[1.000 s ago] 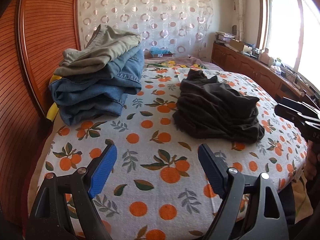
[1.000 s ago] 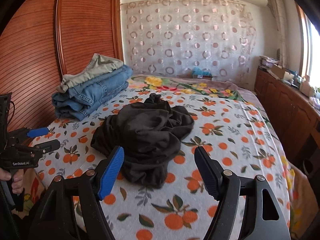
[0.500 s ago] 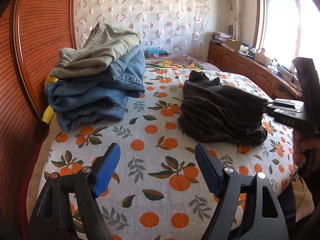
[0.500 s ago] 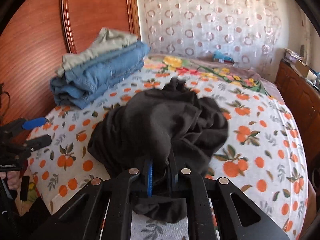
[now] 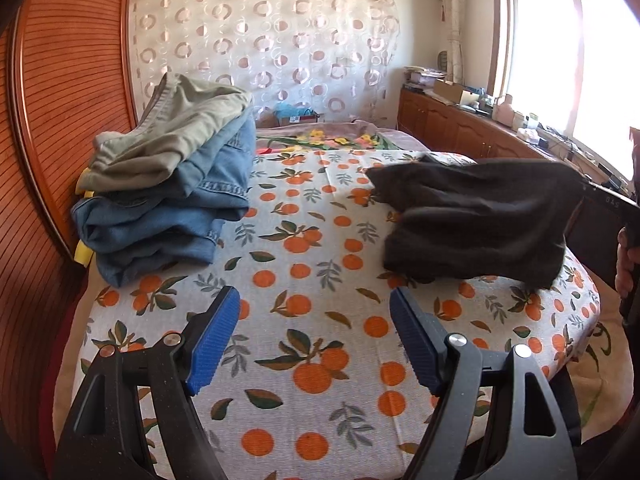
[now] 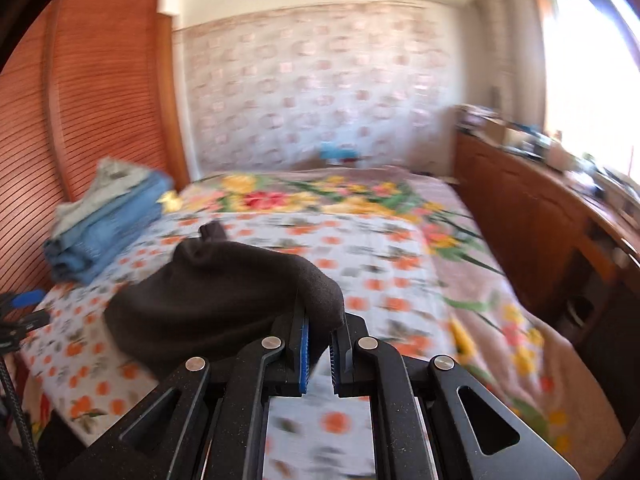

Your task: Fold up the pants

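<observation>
The crumpled black fabric pants (image 5: 472, 220) lie on the orange-print bed sheet (image 5: 312, 360) — one edge pinched and lifted by the right gripper (image 6: 318, 344), its fingers clamped on cloth. The left gripper (image 5: 314, 338), fingers wide and empty, sits nearer the sheet's bare front, pants ahead-right.

So I've got the dark brown pants (image 5: 476, 216) bunched up and unfolded on the orange-print bedspread (image 5: 312, 272), right half of the bed. One edge is pinched and pulled up off the bed, the rest sags in a crumpled heap back onto the cover.
</observation>
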A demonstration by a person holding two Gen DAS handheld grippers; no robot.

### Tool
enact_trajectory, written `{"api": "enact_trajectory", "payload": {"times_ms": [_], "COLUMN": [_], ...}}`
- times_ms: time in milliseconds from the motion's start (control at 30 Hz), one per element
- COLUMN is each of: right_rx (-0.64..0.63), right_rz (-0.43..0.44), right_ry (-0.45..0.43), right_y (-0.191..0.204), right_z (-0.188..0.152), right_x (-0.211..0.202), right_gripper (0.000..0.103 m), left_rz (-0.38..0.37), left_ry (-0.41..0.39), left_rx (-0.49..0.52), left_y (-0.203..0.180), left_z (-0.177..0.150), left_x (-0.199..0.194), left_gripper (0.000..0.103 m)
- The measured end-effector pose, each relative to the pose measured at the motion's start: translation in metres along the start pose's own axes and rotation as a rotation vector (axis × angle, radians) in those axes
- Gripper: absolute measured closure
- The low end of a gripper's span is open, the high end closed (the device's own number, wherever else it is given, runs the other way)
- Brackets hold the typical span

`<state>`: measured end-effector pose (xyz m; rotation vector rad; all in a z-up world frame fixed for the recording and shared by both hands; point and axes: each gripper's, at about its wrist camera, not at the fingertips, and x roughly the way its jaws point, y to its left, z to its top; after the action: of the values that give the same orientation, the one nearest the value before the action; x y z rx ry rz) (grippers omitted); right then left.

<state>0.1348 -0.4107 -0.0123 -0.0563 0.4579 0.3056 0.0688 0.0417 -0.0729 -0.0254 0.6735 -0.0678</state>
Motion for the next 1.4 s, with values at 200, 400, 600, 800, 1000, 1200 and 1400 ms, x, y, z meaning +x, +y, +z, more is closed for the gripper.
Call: {"api": "enact_trajectory", "payload": {"times_ms": [200, 400, 600, 800, 1000, 1200, 1400], "right_rx": [0.03, -0.01, -0.088, -0.21, -0.295, -0.273, -0.179], "right_rz": [-0.077, -0.09, 0.123, 0.303, 0.343, 0.319, 0.297], "right_ry": [0.113, 0.045, 0.039, 0.15, 0.234, 0.208, 0.124], "right_y": [-0.038, -0.008, 0.066, 0.129, 0.151, 0.139, 0.1], "right_z": [-0.027, -0.019, -0.024, -0.047, -0.068, -0.031, -0.002], "right_x": [0.005, -0.012, 0.0, 0.023, 0.039, 0.042, 0.025], "right_gripper": [0.084, 0.05, 0.05, 0.05, 0.055, 0.099, 0.099], "left_rz": [-0.018, -0.03, -0.036, -0.032, -0.025, -0.033, -0.053], "left_ry": [0.008, 0.017, 0.026, 0.037, 0.039, 0.042, 0.042], "left_rx": [0.018, 0.028, 0.025, 0.007, -0.018, -0.013, 0.009], "left_y": [-0.01, -0.018, -0.017, -0.01, 0.0, 0.0, -0.012], "left_z": [0.003, 0.004, 0.001, -0.004, -0.008, -0.009, -0.003], "left_x": [0.007, 0.015, 0.021, 0.024, 0.022, 0.024, 0.026], "left_gripper": [0.025, 0.025, 0.025, 0.025, 0.025, 0.025, 0.025]}}
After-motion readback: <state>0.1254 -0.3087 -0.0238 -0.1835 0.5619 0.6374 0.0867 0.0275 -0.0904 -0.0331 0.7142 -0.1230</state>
